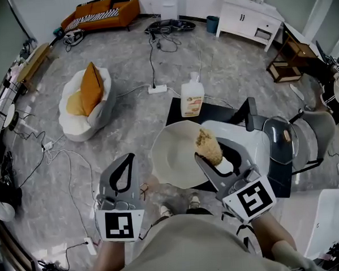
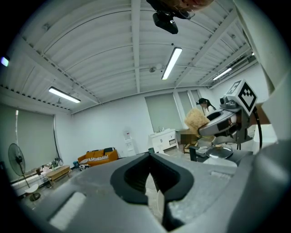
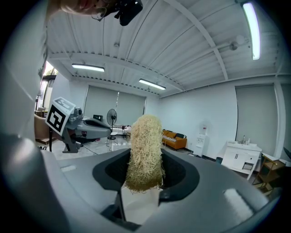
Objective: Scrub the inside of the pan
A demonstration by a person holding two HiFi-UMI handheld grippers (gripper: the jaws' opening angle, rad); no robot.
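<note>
Head view with both gripper views. We see the left tongs (image 1: 127,161) pressed fully together, with nothing gripped between them. The left gripper view shows the two tips meeting in front of the camera. The right tongs (image 1: 212,163) are clamped on a scrubber (image 1: 208,146) — a straw-coloured bundle of coarse fibres that stands up well past the tips. The pan (image 1: 173,157), pale on the inside, sits on the dark worktop (image 1: 178,112) just ahead of the person, between the two tongs. In the head view the scrubber overlaps the pan's right rim — we cannot tell whether it touches. A soap bottle (image 1: 192,97) stands behind the pan, and a glass lid (image 1: 280,140) lies well to its right.
</note>
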